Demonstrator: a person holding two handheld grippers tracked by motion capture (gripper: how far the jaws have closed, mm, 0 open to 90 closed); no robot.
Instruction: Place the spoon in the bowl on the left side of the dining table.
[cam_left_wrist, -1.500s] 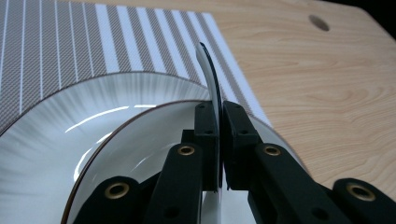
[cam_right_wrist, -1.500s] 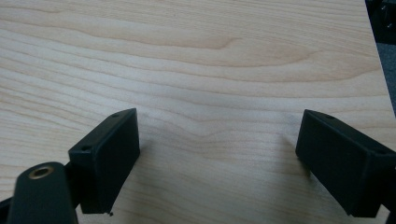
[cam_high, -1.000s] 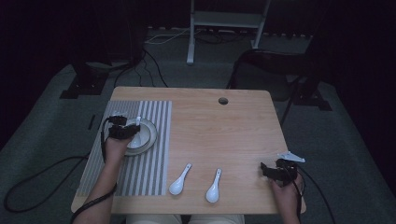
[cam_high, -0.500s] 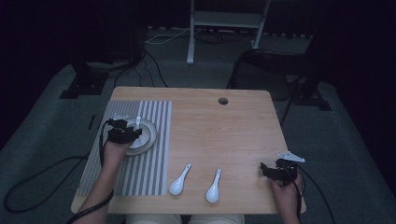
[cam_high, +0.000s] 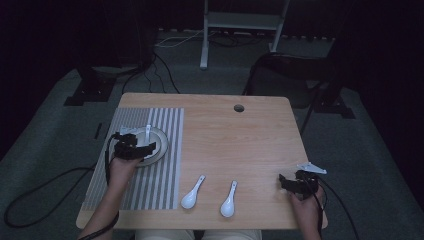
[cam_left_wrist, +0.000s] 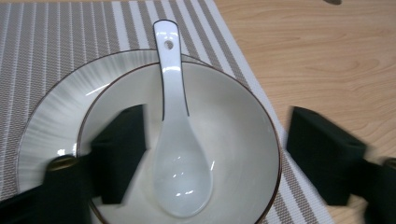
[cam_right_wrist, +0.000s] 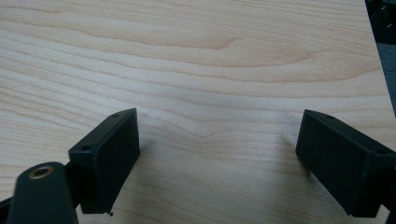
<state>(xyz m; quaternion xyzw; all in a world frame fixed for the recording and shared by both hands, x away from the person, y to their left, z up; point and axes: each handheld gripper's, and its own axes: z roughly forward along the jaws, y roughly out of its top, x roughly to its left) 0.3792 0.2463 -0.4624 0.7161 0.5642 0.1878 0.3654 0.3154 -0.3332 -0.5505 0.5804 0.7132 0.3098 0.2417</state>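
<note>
A light wooden table (cam_high: 260, 135) stands on grey carpet (cam_high: 60, 135); black cables (cam_high: 165, 70) trail towards a white metal stand (cam_high: 242, 22) in dim light.

Left gripper (cam_high: 145, 148), jaws just opened, over the bowl (cam_high: 159, 144) holding a spoon (cam_high: 148, 132) near the table's (cam_high: 240, 145) left edge. Two spoons (cam_high: 192, 192) lie by the near edge; right gripper (cam_high: 286, 181) at the near right corner.
</note>
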